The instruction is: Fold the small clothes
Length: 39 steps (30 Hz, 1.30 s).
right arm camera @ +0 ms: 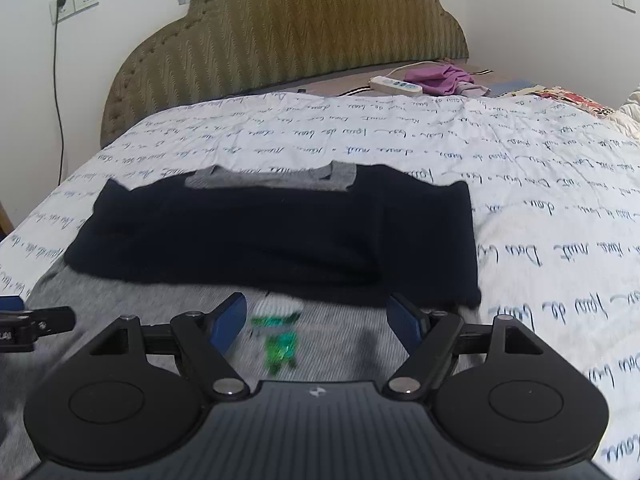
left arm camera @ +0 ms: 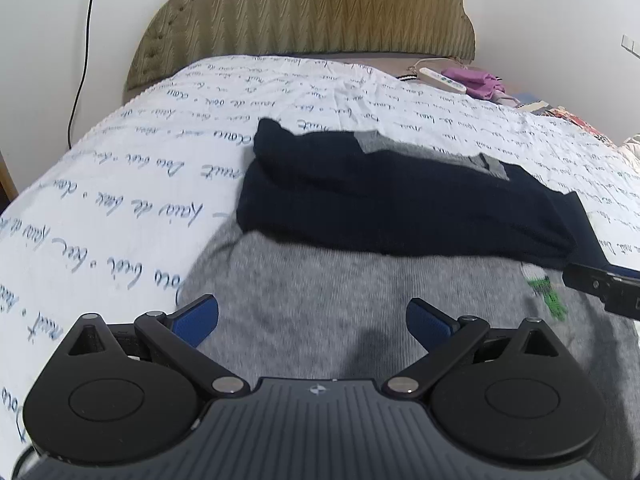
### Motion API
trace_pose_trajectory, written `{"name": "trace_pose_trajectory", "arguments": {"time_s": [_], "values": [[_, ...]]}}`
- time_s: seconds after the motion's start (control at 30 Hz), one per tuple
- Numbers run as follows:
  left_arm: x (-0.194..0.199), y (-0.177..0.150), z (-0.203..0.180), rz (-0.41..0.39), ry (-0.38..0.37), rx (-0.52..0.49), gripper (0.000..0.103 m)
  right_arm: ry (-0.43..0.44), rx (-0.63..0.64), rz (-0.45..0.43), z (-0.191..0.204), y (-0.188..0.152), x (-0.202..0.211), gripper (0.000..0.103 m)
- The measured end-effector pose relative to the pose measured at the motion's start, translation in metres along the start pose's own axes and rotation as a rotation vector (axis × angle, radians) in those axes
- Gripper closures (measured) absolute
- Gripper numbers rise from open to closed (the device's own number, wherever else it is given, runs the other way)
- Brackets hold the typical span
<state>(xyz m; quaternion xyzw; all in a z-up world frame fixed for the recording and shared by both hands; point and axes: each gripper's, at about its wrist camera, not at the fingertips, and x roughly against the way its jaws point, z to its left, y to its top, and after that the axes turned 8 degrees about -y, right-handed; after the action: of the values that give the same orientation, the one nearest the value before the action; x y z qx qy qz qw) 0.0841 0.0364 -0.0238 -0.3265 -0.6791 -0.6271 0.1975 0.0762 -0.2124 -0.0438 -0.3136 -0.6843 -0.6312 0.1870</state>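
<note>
On a script-printed bedsheet [right arm camera: 520, 168], the left gripper [left arm camera: 312, 316] hovers with fingers wide and empty over a grey-and-navy sweater [right arm camera: 272, 224]; its navy sleeves appear folded across the chest; the right gripper [right arm camera: 316, 320], equally wide, hangs above the unfolded grey hem; the final fold seemingly remains.
</note>
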Motion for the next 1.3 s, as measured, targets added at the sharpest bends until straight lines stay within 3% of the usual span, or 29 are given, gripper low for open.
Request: {"name": "trace_pose_trajectory", "arguments": {"time_s": [0.6,1.0,1.3], "values": [[0.020,-0.038,-0.004,0.029,-0.008,0.005,0.001,0.034,-0.042,0.058,0.002,-0.050,0.034,0.026],[0.033,-0.061,-0.019,0.035,-0.007,-0.046,0.001,0.061,-0.042,0.041,-0.001,-0.080,0.063,0.025],[0.044,-0.077,-0.026,0.034,-0.007,-0.080,0.001,0.023,0.029,-0.011,-0.001,-0.098,0.082,0.025]]}}
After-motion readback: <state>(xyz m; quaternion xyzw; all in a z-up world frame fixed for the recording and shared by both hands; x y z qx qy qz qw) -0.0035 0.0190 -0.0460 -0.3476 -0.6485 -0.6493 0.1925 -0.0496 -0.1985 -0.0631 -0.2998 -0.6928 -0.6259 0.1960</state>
